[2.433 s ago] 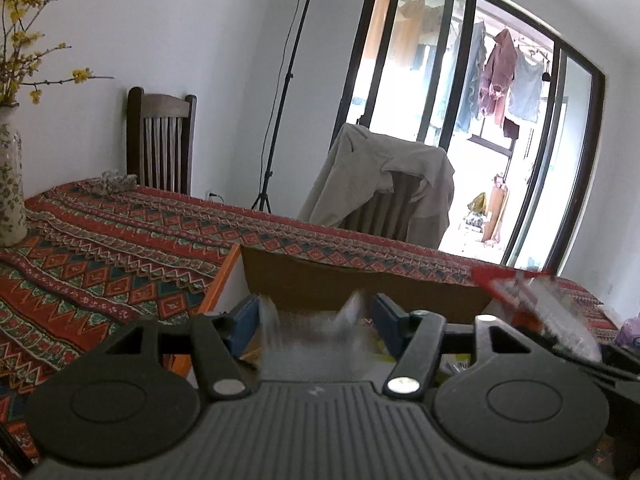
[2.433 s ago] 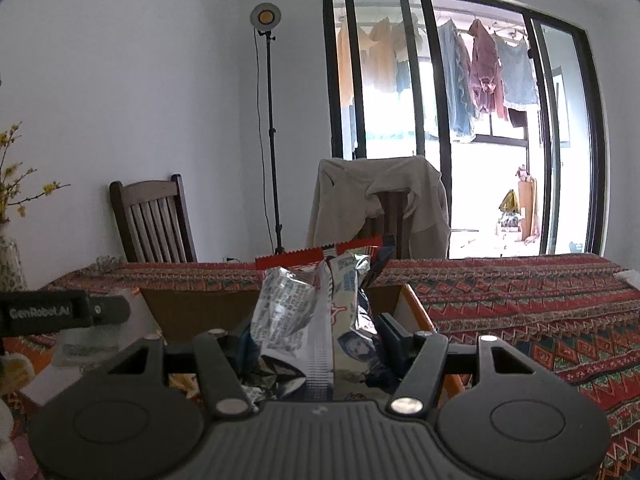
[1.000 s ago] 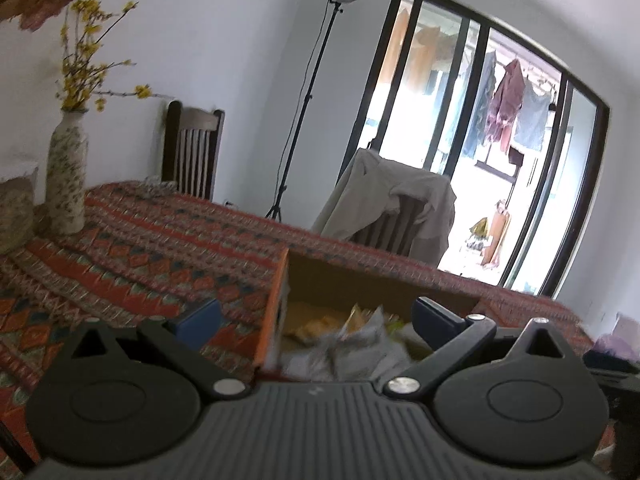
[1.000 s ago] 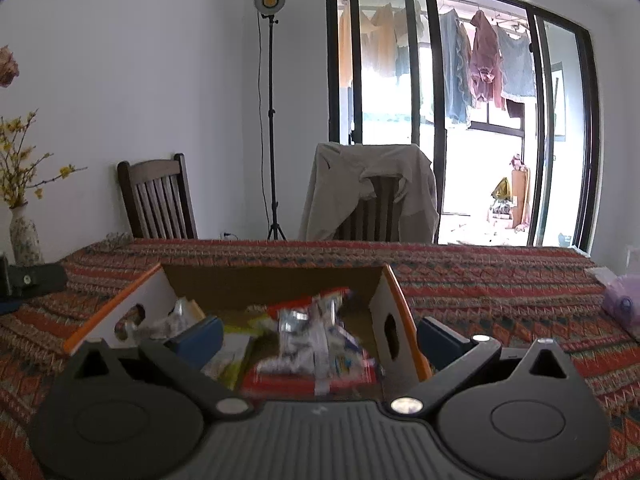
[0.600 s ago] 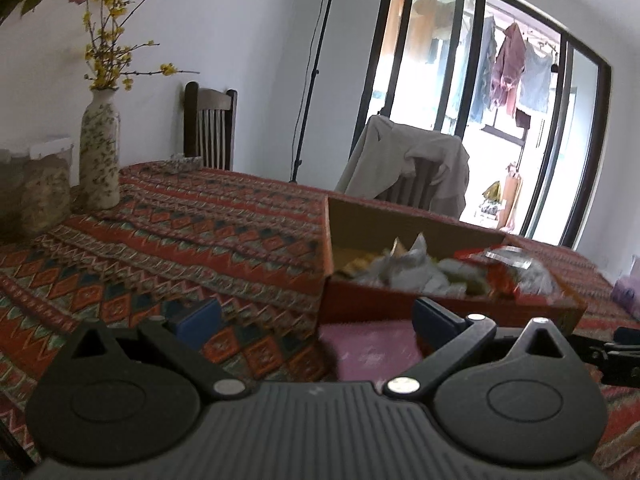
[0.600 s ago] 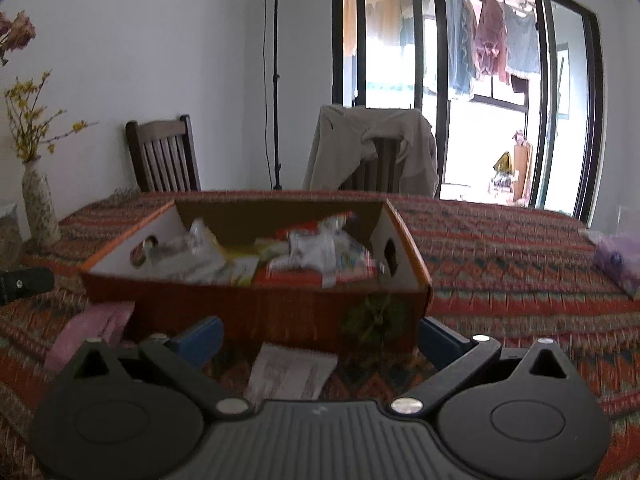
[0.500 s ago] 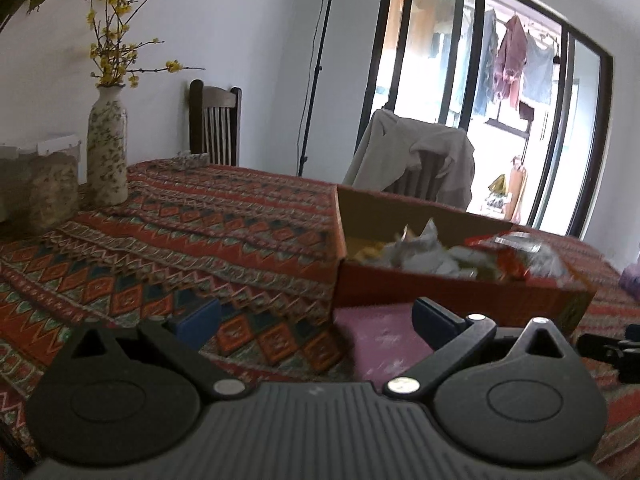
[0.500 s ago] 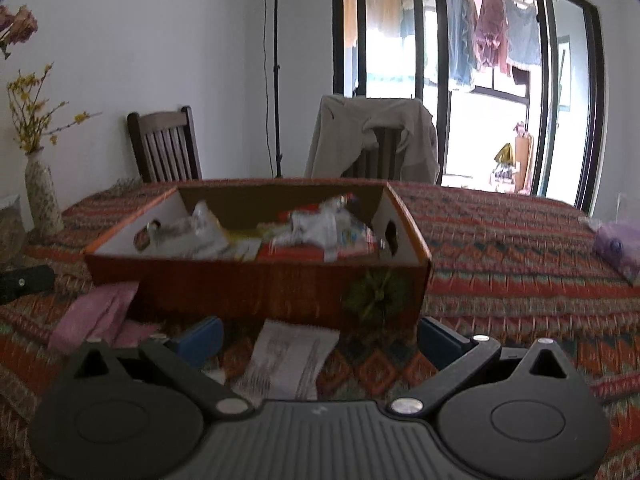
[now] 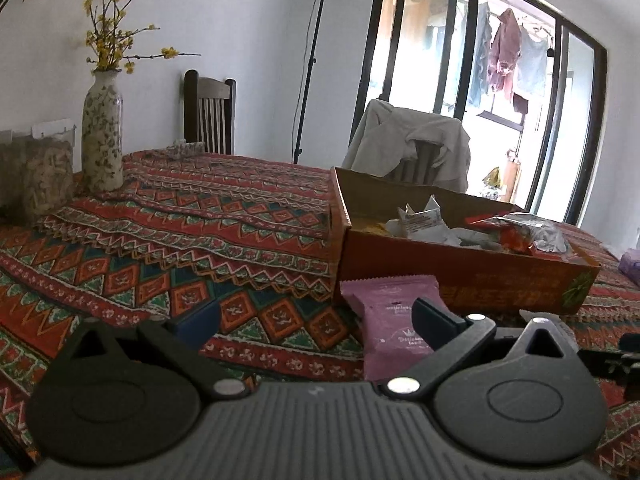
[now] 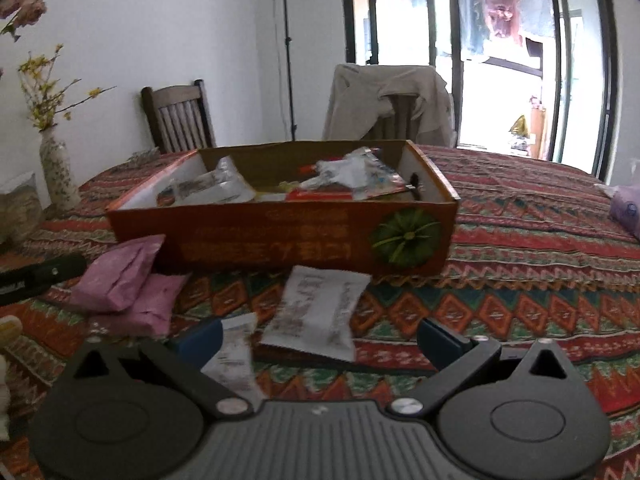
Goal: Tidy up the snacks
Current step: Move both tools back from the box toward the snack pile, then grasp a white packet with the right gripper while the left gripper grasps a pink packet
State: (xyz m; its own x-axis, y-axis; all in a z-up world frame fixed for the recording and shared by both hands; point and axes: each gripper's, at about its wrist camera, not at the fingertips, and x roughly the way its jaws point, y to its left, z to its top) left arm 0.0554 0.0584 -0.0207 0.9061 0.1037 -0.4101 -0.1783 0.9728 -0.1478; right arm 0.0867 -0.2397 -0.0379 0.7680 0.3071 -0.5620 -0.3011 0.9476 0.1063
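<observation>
Snack packets are lying in the orange cardboard box; both the left gripper and right gripper are gaping wide, holding nothing.

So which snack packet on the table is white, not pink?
The big white packet lying flat in front of the box. The two packets left of it are pink.
</observation>
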